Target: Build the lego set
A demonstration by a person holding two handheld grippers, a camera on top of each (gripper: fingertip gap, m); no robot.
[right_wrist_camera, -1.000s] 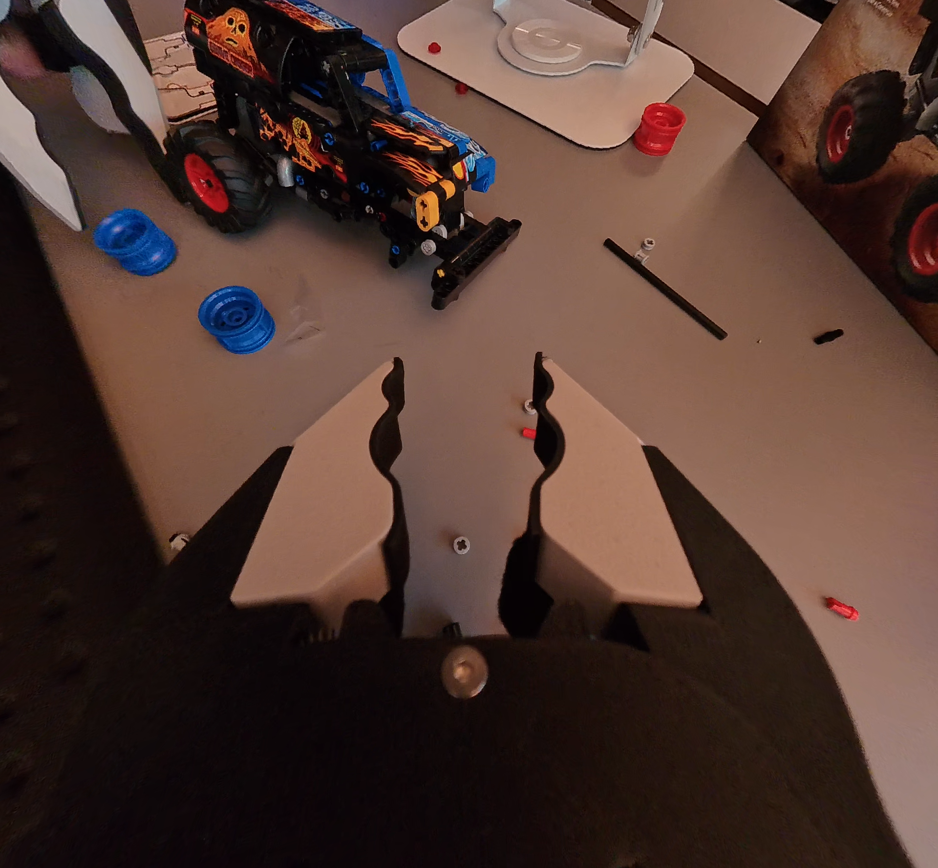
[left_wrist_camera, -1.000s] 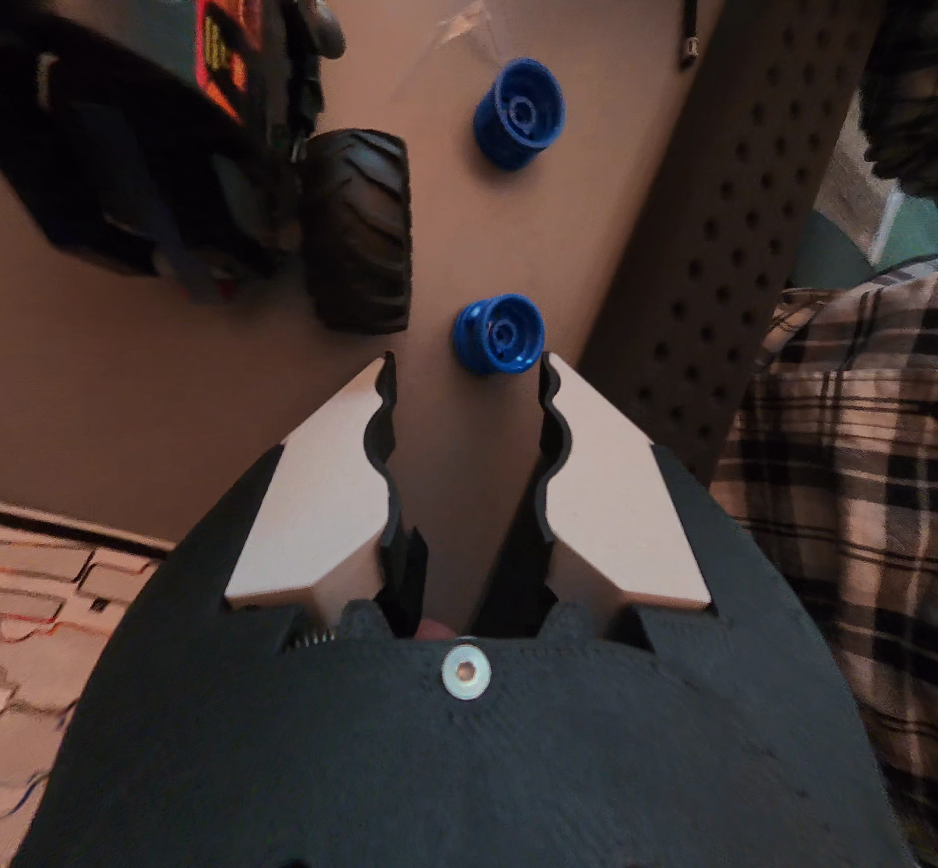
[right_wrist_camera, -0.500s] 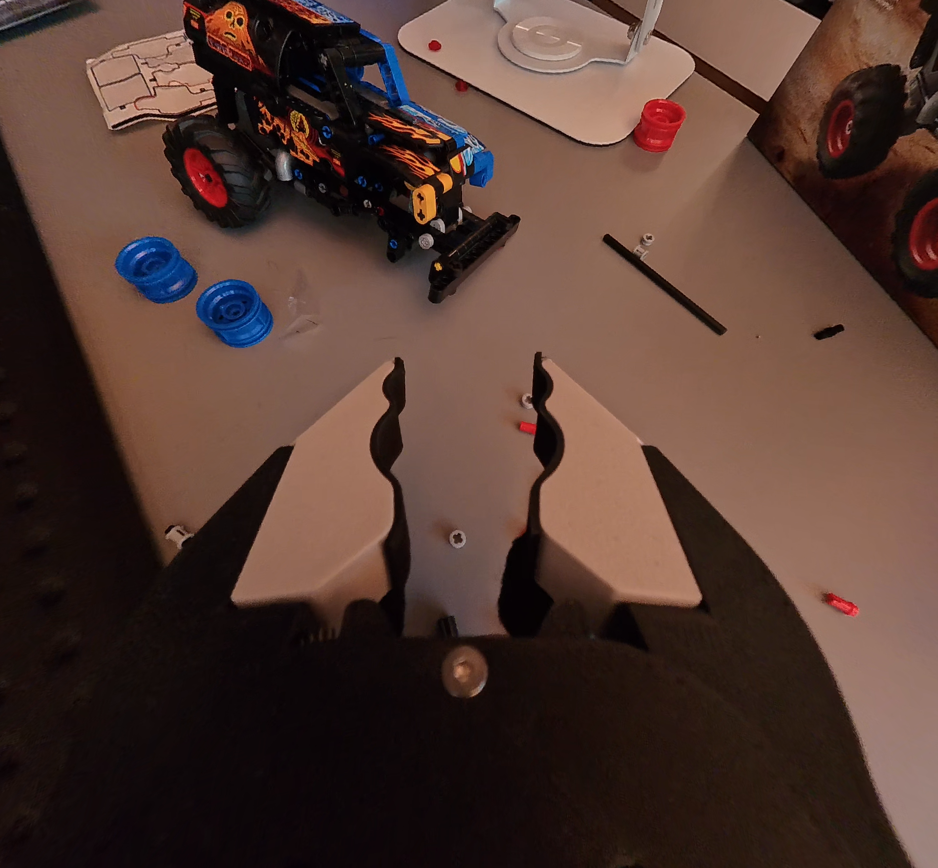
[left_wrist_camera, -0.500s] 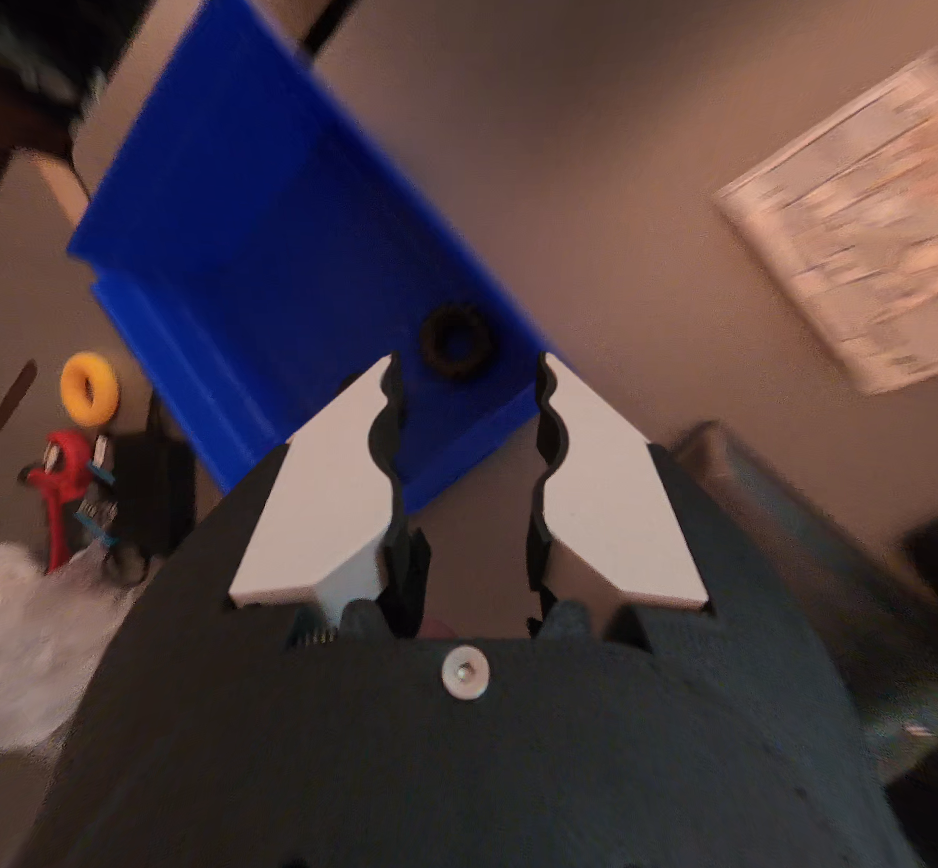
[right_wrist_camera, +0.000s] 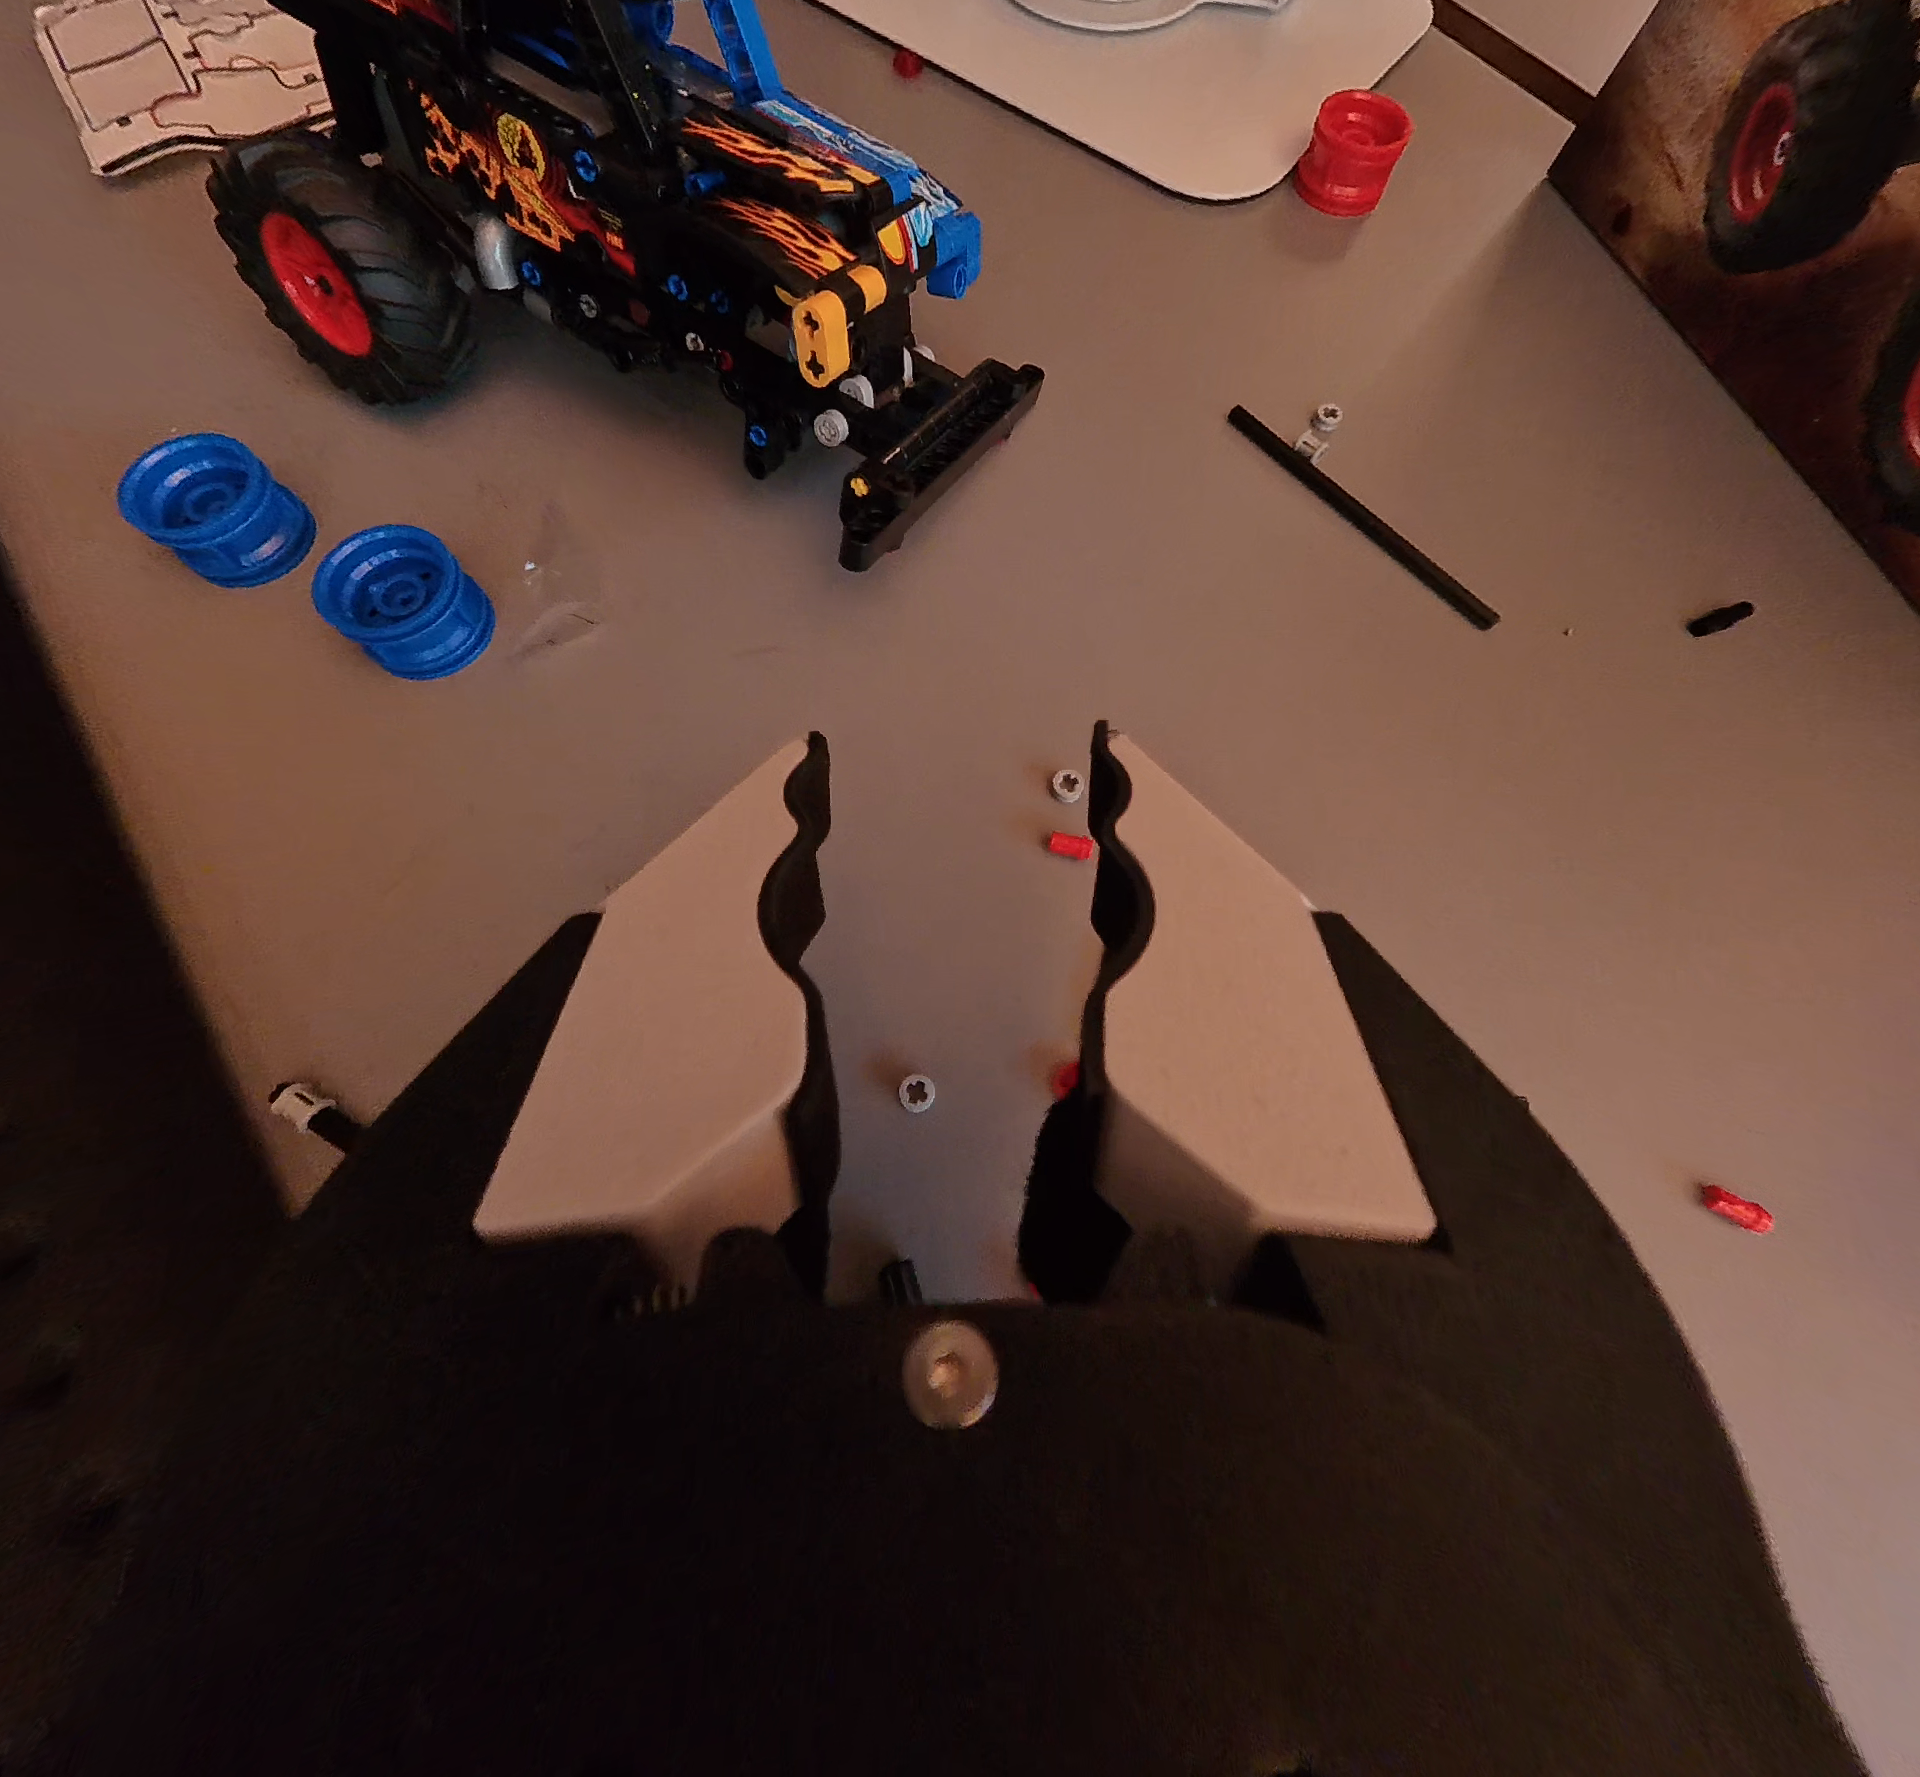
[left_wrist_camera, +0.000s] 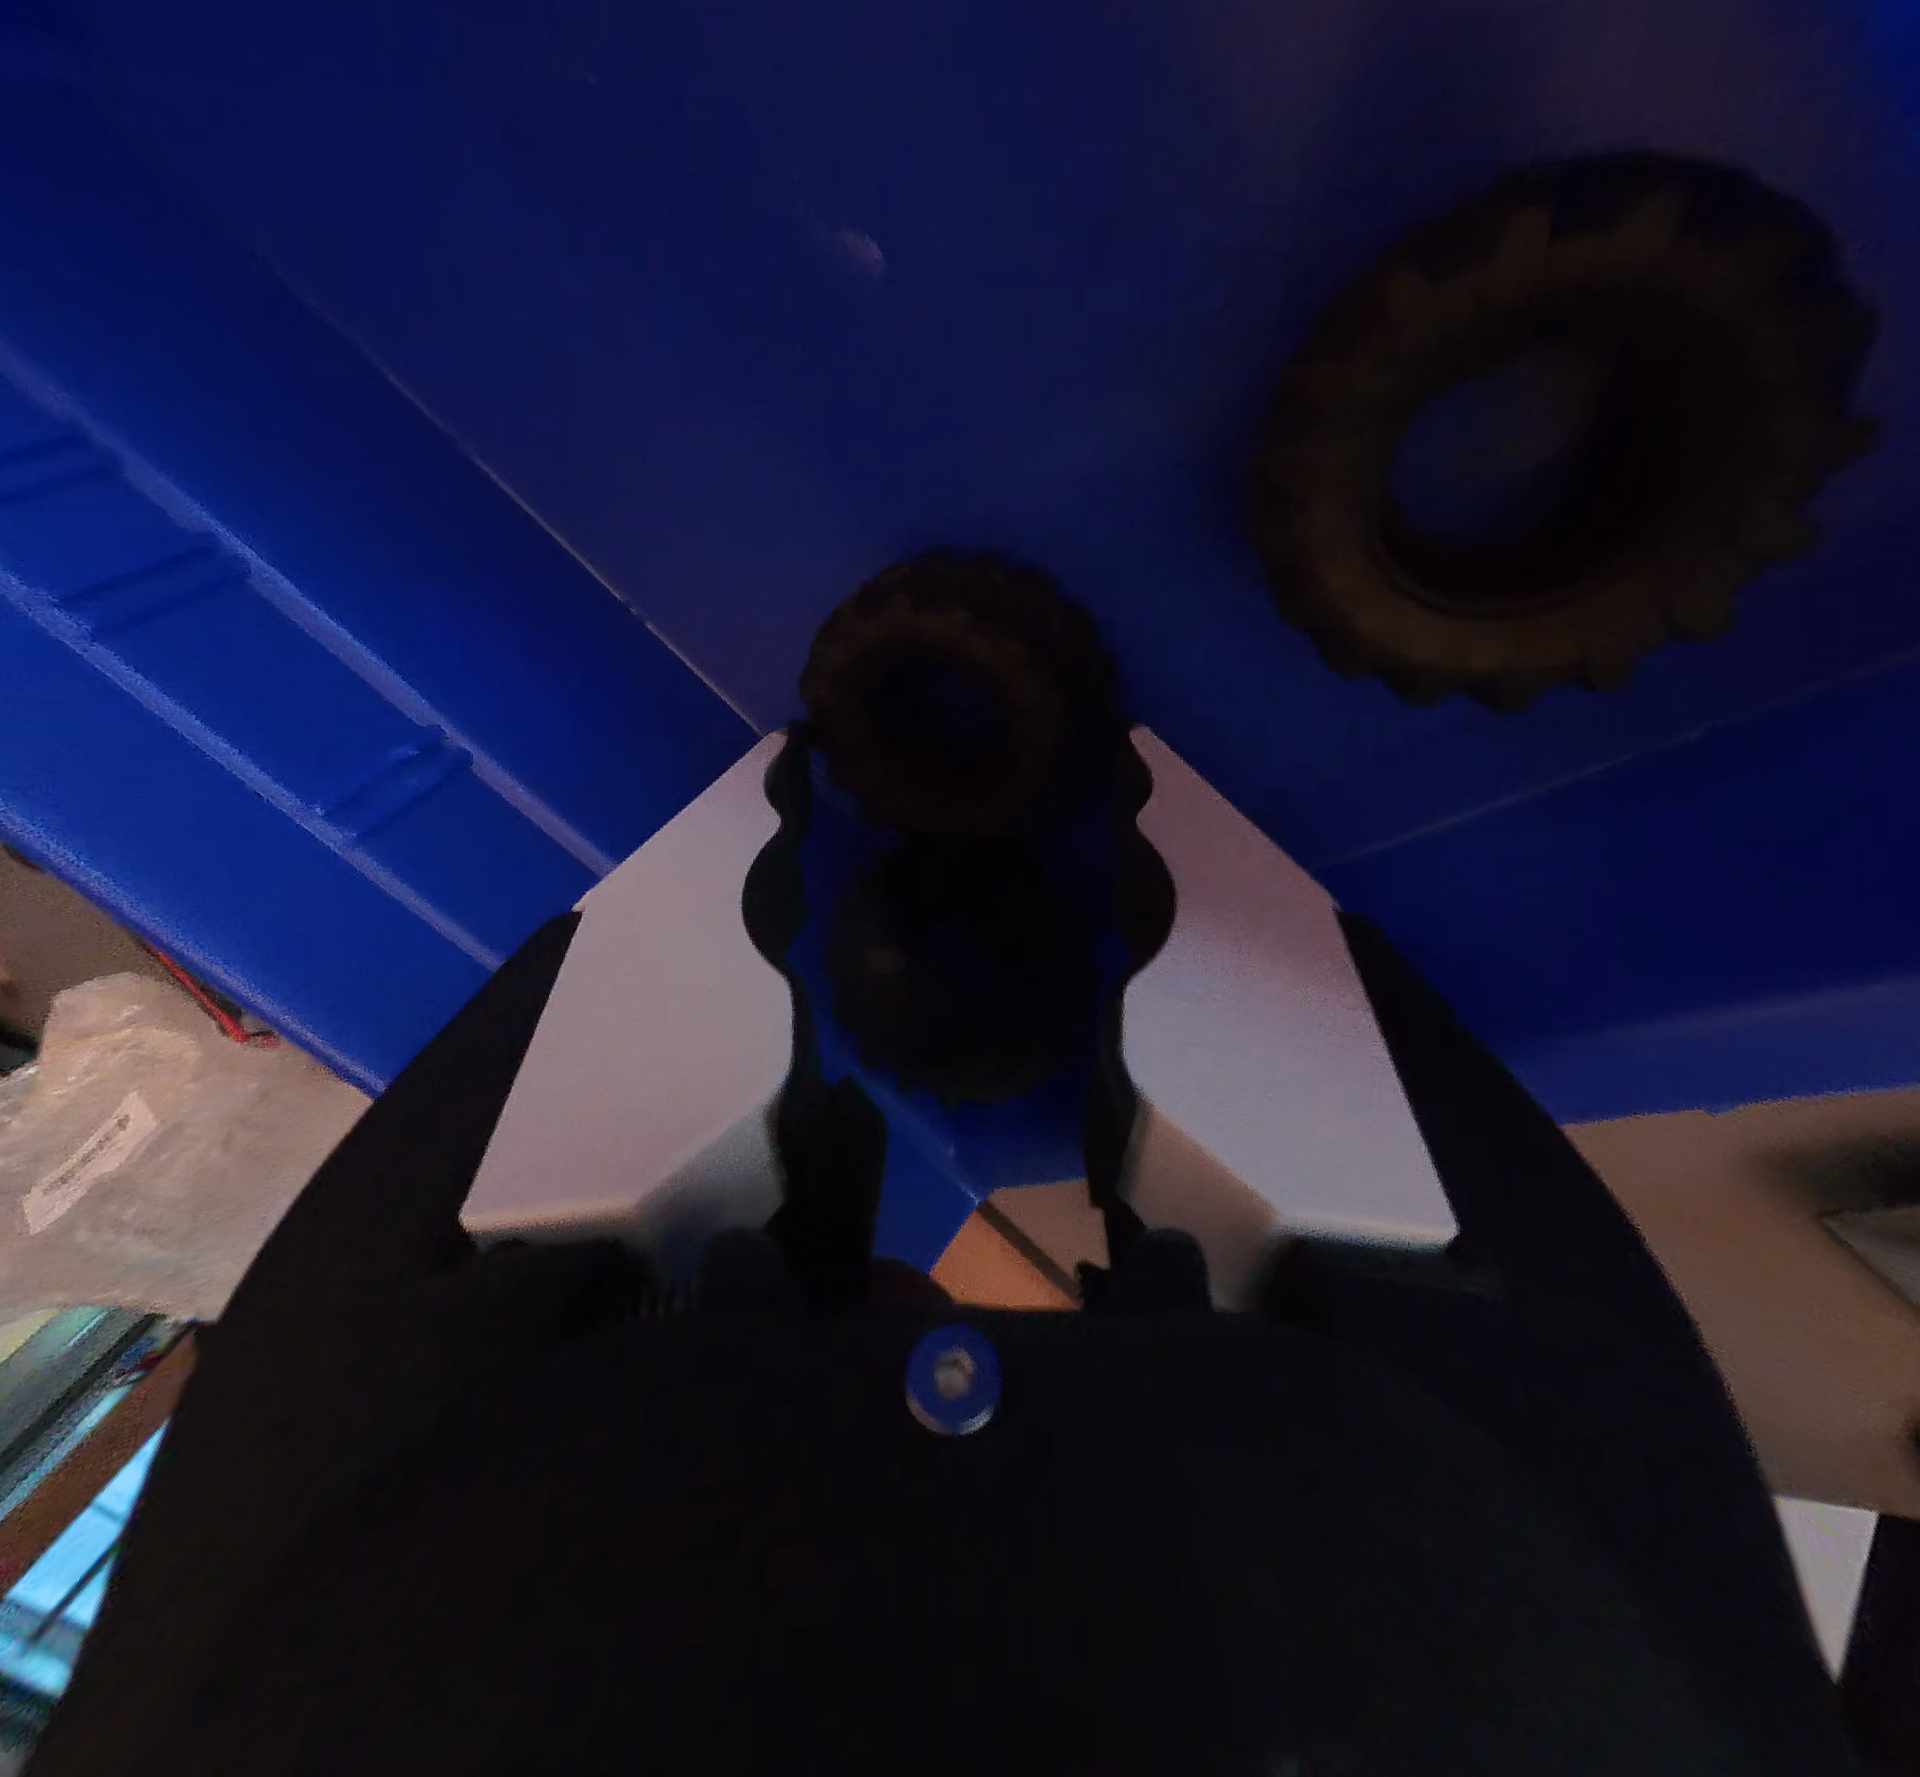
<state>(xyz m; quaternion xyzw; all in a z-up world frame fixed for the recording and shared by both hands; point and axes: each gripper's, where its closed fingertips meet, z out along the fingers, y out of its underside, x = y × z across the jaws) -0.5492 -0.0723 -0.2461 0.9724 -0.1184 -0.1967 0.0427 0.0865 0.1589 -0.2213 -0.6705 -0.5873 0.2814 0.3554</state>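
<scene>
Left gripper [left_wrist_camera: 956,771] has travelled from the blue rims on the surface into the blue bin [left_wrist_camera: 623,221]; its fingers stand apart around a black tyre [left_wrist_camera: 956,688], not yet clamped. A second tyre [left_wrist_camera: 1569,439] lies near. Right gripper [right_wrist_camera: 956,751] still hovers apart and empty over the surface [right_wrist_camera: 1455,844]. The truck [right_wrist_camera: 582,169] lacks wheels, and two blue rims [right_wrist_camera: 400,600] wait for tyres.

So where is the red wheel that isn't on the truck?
In the right wrist view the loose red wheel sits far right on the table, touching the corner of the white stand base, beyond the truck's front end.
</scene>
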